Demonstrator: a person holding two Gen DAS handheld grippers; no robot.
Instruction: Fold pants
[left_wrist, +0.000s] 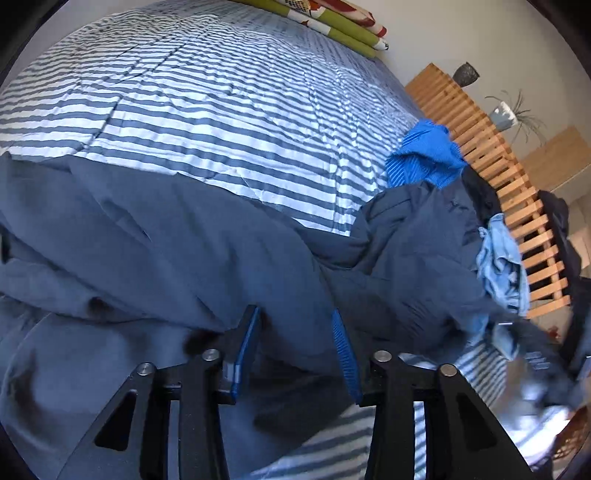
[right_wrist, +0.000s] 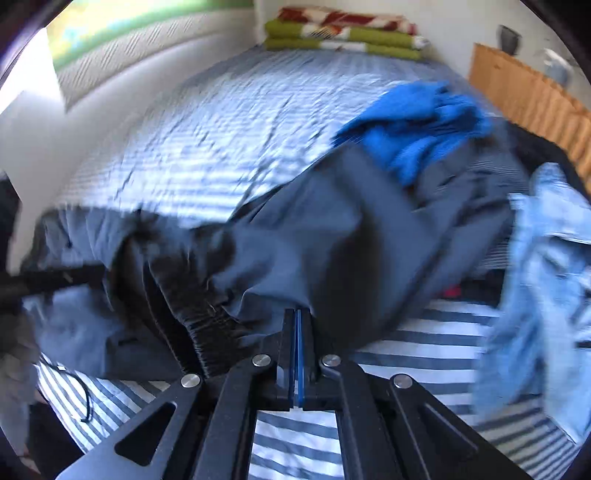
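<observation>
Motion blurs bedspread (right_wrist: 207, 147) and blue garment (right_wrist: 417, 125)

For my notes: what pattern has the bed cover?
Blue-grey and white stripes on the bed cover; clearest in the left wrist view.

No text, label, brand or number can be read anywhere.
</observation>
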